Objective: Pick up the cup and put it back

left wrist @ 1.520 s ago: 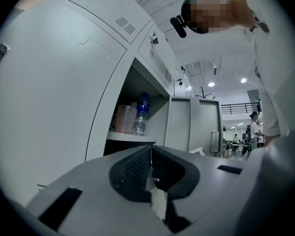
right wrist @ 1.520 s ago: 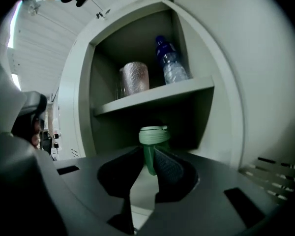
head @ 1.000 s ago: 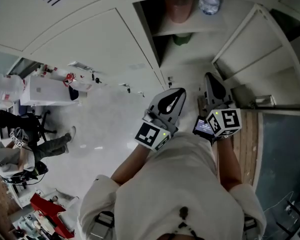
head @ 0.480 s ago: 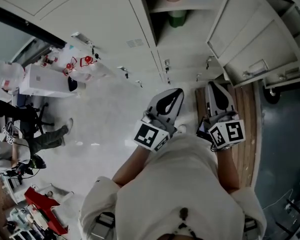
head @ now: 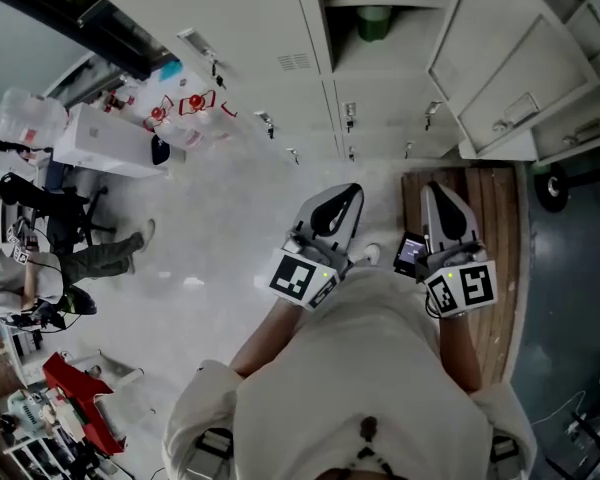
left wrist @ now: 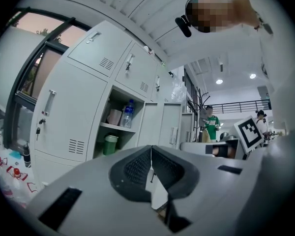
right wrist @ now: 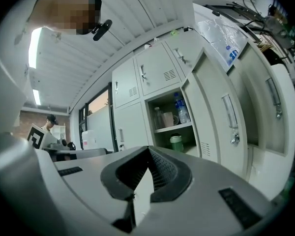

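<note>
Two tools are in play and neither carries anything. The left hand-held gripper [left wrist: 151, 162] is clenched, its ribbed pads pressed together with nothing between them, and the right hand-held gripper [right wrist: 146, 167] is clenched and empty in the same way. Both point level toward the open locker [head: 412, 40] and stand well short of it, side by side in front of the person's chest, the right one nearer the locker's swung-out door [head: 492, 60]. Inside the locker a green cup [head: 373, 20] with a lid stands in the lower space, just under the shelf [right wrist: 173, 128]. On that shelf a pinkish cup [left wrist: 114, 116] stands beside a water bottle [left wrist: 128, 113]. Which of the two cups the task means cannot be told from these views, but either way it is inside the locker, upright and untouched by any jaw. As a judgement, the carrying part of the task is not under way. With both cups resting in the locker and both jaws shut on nothing, this is either the approach before the pick-up or the stretch after the cup has been returned, and the views do not decide between them. If the pick-up is ahead, a gripper has yet to close the distance to the locker, open, and take hold of the cup. Far to the left of the locker, a person [head: 80, 258] is in the background.
</note>
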`<state>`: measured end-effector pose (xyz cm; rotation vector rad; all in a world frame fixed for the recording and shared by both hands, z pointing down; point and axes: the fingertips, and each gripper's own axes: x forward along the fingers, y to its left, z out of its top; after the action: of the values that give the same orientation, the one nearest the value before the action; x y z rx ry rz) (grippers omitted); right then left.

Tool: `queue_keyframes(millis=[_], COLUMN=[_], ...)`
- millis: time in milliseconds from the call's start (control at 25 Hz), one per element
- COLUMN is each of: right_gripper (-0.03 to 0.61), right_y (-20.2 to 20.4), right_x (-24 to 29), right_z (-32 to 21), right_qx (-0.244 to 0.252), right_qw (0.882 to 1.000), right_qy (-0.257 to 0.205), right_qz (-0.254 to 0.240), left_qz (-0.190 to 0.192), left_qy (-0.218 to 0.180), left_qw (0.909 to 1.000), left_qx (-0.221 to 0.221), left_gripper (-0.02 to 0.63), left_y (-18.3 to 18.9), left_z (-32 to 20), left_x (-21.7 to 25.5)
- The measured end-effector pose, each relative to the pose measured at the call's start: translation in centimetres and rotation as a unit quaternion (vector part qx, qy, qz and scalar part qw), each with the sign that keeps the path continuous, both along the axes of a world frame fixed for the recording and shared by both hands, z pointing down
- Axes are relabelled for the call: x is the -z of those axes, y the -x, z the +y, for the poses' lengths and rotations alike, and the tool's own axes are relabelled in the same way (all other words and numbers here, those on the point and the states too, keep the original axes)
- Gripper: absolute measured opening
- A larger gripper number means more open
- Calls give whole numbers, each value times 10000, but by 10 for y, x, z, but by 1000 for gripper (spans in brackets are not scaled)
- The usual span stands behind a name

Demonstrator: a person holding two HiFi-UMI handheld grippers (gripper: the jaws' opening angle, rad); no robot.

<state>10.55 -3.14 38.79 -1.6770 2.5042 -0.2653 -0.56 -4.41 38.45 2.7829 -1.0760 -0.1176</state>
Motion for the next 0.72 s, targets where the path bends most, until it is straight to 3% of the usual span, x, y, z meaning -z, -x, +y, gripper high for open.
queue_keyframes(millis=[440,720], right_gripper=[25,25], right_y=[50,113], right_x=[4,-1], right_z=[18,22], right_qx=[-41,-97], right_qw=[9996,9995], right_qy=[26,156], right_qz=[284,275], left_qz=[81,97], left_qy=[23,148], left_qw=[9998,9993], left_qx=[-175,-335], left_gripper=[9,9], left_y=[38,95], left_z=[10,12], left_x=[-1,-5])
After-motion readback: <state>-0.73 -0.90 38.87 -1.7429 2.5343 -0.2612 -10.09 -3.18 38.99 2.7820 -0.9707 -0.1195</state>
